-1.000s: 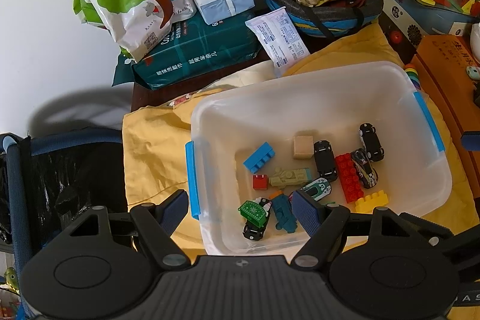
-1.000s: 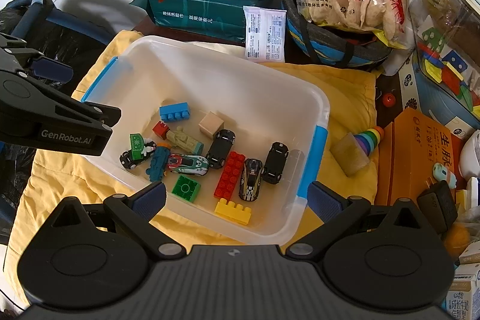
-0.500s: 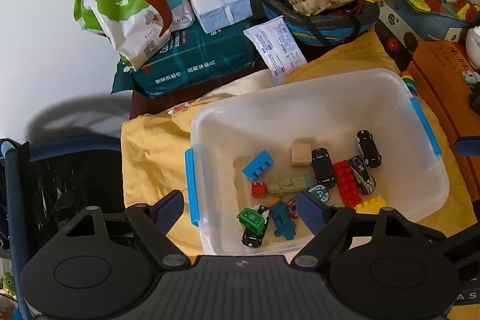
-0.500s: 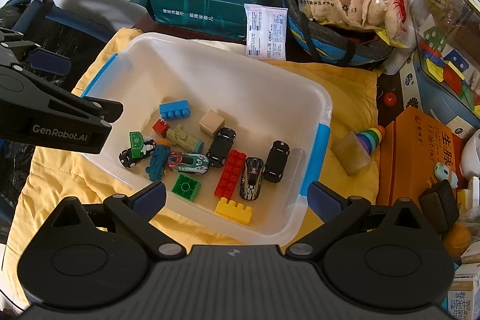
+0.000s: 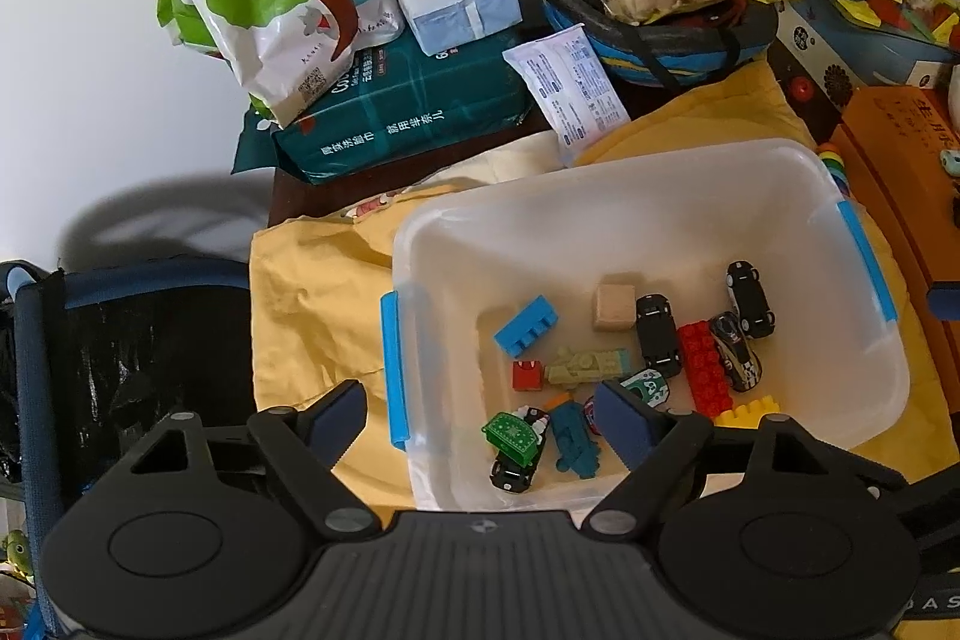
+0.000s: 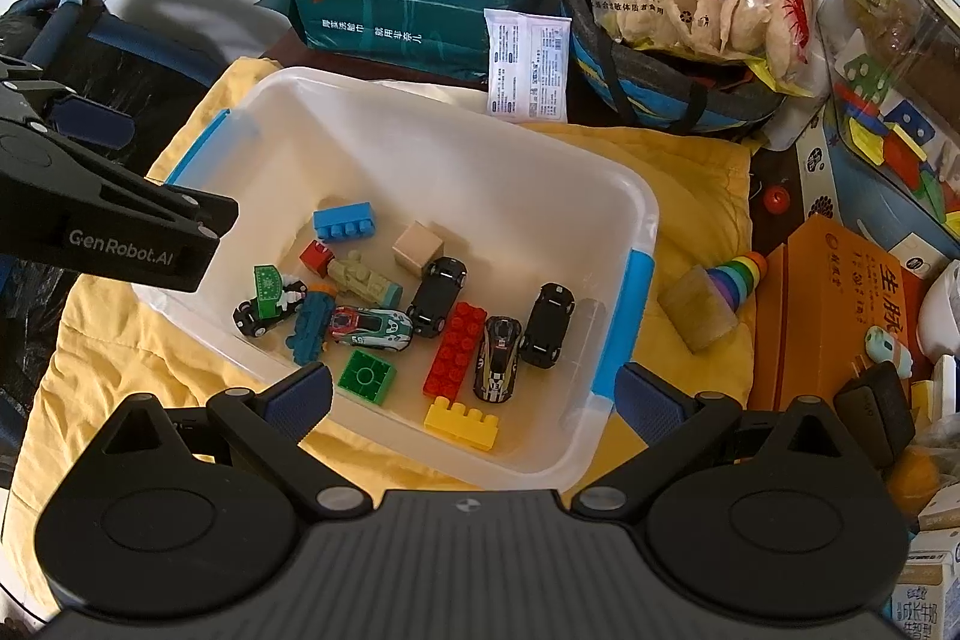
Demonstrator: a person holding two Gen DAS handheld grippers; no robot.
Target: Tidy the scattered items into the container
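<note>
Left gripper (image 5: 483,415): you hold it above the near left corner of the bin with its jaws spread wide and nothing between them.
Right gripper (image 6: 474,394): you hold it over the near edge of the bin, jaws also wide apart and carrying nothing.
Container (image 6: 456,148): your clear plastic bin with blue handles sits on the yellow cloth (image 6: 690,172).
Toys in the bin: you have the blue brick (image 6: 344,221), the wooden cube (image 6: 417,248), the long red brick (image 6: 455,349), the yellow brick (image 6: 461,423), the green brick (image 6: 366,376) and several toy cars, among them a black car (image 6: 547,325), all lying on the bin floor.
Outside the bin: your rainbow stacking toy (image 6: 735,274) and a wooden block (image 6: 696,307) lie on the cloth just right of the bin, touching each other.
</note>
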